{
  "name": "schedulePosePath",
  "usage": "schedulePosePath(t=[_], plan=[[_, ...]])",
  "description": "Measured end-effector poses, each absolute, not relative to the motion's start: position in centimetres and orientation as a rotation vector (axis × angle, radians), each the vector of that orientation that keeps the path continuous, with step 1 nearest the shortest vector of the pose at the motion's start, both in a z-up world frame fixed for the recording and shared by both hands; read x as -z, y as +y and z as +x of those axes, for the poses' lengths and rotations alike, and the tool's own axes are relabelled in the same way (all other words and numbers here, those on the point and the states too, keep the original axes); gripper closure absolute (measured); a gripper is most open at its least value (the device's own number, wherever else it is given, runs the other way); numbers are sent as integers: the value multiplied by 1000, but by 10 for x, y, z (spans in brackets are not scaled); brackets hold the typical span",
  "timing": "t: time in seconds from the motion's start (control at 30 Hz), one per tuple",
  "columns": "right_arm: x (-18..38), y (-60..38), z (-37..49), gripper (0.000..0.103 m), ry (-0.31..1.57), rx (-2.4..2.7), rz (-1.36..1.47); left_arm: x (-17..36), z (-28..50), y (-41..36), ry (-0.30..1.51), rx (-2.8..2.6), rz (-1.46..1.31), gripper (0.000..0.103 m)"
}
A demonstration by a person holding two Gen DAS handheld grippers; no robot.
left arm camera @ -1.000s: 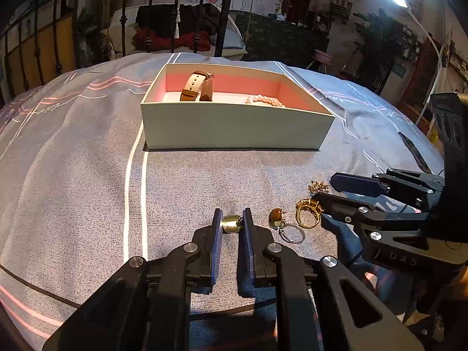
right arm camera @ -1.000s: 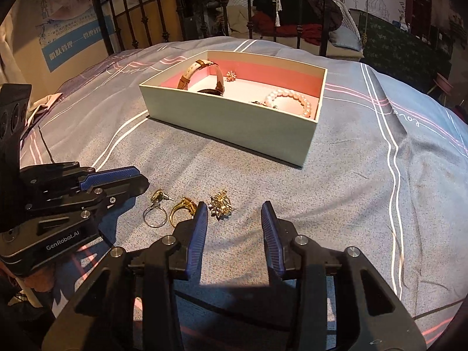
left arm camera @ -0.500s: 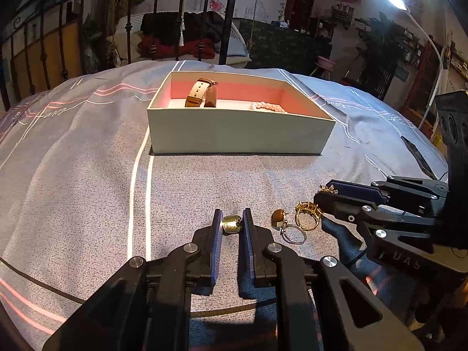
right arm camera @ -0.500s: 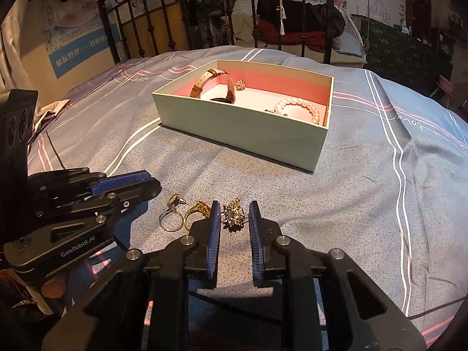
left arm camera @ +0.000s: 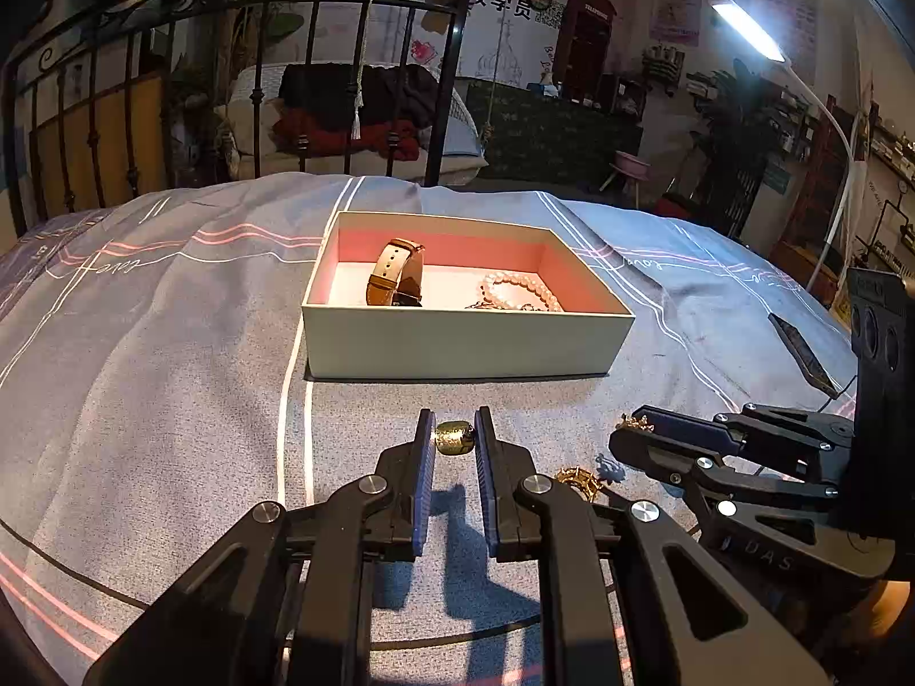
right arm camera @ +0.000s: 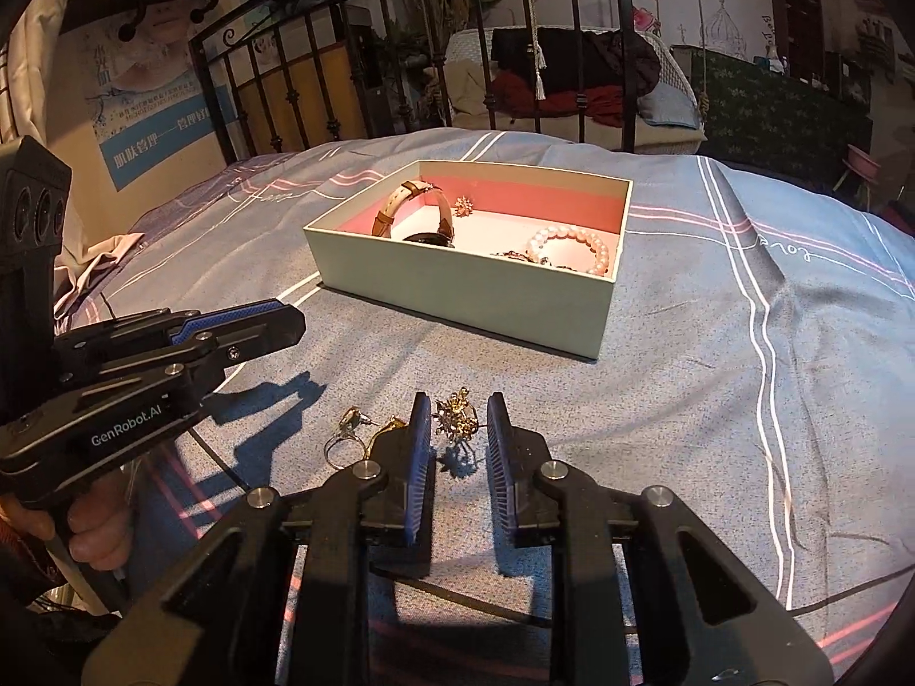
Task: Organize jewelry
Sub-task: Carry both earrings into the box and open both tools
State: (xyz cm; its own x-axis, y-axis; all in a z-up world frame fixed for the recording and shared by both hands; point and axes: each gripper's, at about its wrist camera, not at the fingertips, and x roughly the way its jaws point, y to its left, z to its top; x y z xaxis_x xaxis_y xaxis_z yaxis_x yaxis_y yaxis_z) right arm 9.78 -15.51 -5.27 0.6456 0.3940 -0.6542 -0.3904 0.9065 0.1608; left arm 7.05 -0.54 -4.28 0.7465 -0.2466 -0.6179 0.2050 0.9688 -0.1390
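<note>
A pale green box [left arm camera: 457,346] [right arm camera: 457,294] with a pink inside stands on the bedspread. It holds a tan-strap watch [left arm camera: 394,274] [right arm camera: 403,206], a pearl bracelet [left arm camera: 520,292] [right arm camera: 572,243] and a small gold piece [right arm camera: 463,207]. My left gripper [left arm camera: 454,429] is shut on a gold barrel ring [left arm camera: 454,439], held above the cloth. My right gripper [right arm camera: 457,417] is shut on a gold flower cluster [right arm camera: 456,420], whose shadow falls below it. A stone ring [right arm camera: 343,437] and a gold ring [right arm camera: 389,426] [left arm camera: 577,480] lie on the cloth between the grippers.
The black iron bed rail [left arm camera: 257,86] runs behind the box. A dark flat object [left arm camera: 800,354] lies on the bedspread at the right. A hand [right arm camera: 86,537] holds the left gripper's handle. A white lamp [left arm camera: 743,28] shines from the upper right.
The right jaws have shut on the gold flower cluster and raised it off the cloth. The left gripper has risen with the gold barrel ring. The box now sits lower in both views.
</note>
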Motion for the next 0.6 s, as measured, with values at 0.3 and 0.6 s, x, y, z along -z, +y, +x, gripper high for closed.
schedulePosePath(t=[0.3, 0.6], plan=[[45, -157, 108, 82, 733, -450, 16, 33, 94, -7, 701, 234, -51, 90], [7, -148, 163, 82, 674, -436, -11, -9, 154, -26, 654, 261, -25, 90]])
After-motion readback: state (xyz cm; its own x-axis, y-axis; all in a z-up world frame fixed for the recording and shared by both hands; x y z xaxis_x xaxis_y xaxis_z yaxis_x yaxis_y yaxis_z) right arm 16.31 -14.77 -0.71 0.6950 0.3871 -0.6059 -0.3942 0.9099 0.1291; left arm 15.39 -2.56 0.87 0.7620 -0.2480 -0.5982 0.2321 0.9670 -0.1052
